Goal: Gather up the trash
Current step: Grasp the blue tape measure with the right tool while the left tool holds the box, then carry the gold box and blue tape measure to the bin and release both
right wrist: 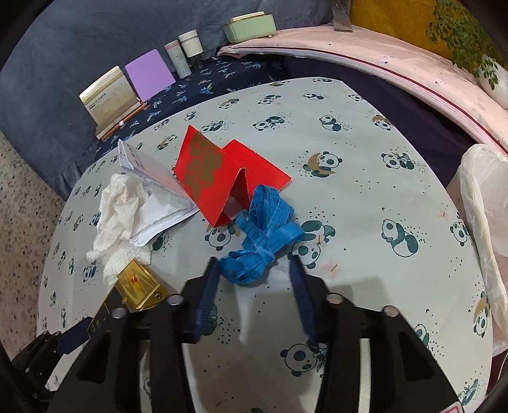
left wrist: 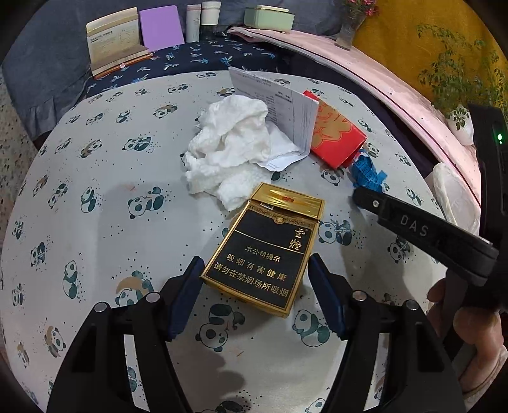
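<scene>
A black and gold cigarette pack [left wrist: 263,251] sits between the blue pads of my left gripper [left wrist: 255,273], which is shut on its two long edges. Its gold lid [right wrist: 136,286] also shows in the right wrist view. A bundled blue tape measure [right wrist: 263,235] lies between the fingertips of my right gripper [right wrist: 254,263]. The left pad touches the bundle, and a small gap shows at the right pad, so the jaws stand open around it. Behind them lie a crumpled white tissue [left wrist: 228,149], a folded paper leaflet [left wrist: 285,117] and a bent red card [left wrist: 336,136].
The round table [left wrist: 111,178] wears a panda-print cloth. A white plastic bag [right wrist: 485,206] hangs off its right edge. Behind it stand a desk calendar [left wrist: 114,41], a purple card [left wrist: 162,27], two jars [left wrist: 203,19] and a green box [left wrist: 270,17]. A potted plant [left wrist: 460,73] is at the right.
</scene>
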{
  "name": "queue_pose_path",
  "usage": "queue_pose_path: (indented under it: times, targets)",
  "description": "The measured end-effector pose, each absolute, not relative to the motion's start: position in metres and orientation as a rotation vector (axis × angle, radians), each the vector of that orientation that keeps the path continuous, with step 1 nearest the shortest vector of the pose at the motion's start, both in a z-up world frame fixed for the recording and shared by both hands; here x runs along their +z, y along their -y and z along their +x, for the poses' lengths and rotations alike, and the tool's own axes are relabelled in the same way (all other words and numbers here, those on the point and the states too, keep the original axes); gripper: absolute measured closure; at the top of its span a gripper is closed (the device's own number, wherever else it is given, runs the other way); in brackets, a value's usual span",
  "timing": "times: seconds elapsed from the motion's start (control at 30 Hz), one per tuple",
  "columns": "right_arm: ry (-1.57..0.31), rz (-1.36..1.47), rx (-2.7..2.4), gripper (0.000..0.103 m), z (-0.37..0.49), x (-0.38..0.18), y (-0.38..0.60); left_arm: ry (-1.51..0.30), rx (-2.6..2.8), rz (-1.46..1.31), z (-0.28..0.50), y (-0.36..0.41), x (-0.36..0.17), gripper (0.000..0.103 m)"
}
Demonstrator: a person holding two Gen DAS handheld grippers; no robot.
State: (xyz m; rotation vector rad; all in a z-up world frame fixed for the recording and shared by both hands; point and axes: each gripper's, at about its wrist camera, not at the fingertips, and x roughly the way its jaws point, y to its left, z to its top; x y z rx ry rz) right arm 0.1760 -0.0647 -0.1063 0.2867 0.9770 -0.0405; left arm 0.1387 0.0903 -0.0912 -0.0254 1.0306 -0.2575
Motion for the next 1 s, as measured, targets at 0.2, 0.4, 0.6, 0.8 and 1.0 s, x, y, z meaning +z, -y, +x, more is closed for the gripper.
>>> queue_pose_path:
  times: [0.2,0.4,0.6,0.8,1.0]
  targets:
    - [-0.934,0.302,-0.054,0.089,0.159,-0.095,0.078,-1.016,-0.269,-0.024,0.135,-0.081,-0.081,0.040]
    - [-0.890,0.320,-0.072,0.089,0.136,-0.077,0.098,-1.002,-0.291,-0.010,0.129,-0.063,-0.072,0.040]
    - [-0.832,0.327,-0.094,0.089,0.114,-0.056,0.118,-0.969,-0.329,0.014,0.119,-0.039,-0.057,0.041]
    - [-0.781,0.355,-0.134,0.089,0.090,-0.041,0.146,-0.939,-0.378,0.049,0.110,-0.006,-0.044,0.043]
    - [-0.746,0.390,-0.194,0.089,0.063,-0.034,0.183,-0.921,-0.437,0.085,0.100,0.029,-0.037,0.044]
